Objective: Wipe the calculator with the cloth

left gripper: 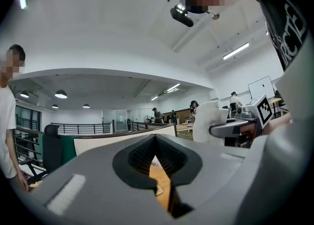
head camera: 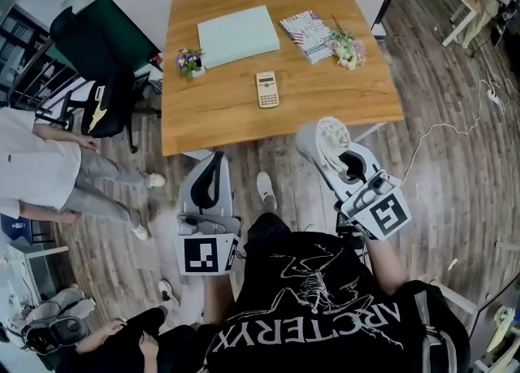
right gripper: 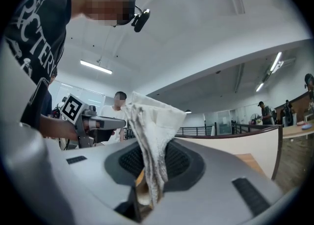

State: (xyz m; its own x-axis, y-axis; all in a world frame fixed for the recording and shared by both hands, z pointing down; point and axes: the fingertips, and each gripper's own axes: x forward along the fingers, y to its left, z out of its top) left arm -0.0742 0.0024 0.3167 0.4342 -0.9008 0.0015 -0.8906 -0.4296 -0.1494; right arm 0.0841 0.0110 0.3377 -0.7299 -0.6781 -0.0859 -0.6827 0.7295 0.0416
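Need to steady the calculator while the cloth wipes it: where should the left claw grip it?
Probably the near end, pinched across its two long edges from above. The calculator lies flat on the table, narrow, with its long axis running front to back; holding the near end leaves most of its face free for the cloth.

A cream calculator is seen lying flat, keys up, near the middle of the wooden table, with its length running away from the person. A white, crumpled cloth is pinched upright between the jaws of the right gripper, apart from the calculator.
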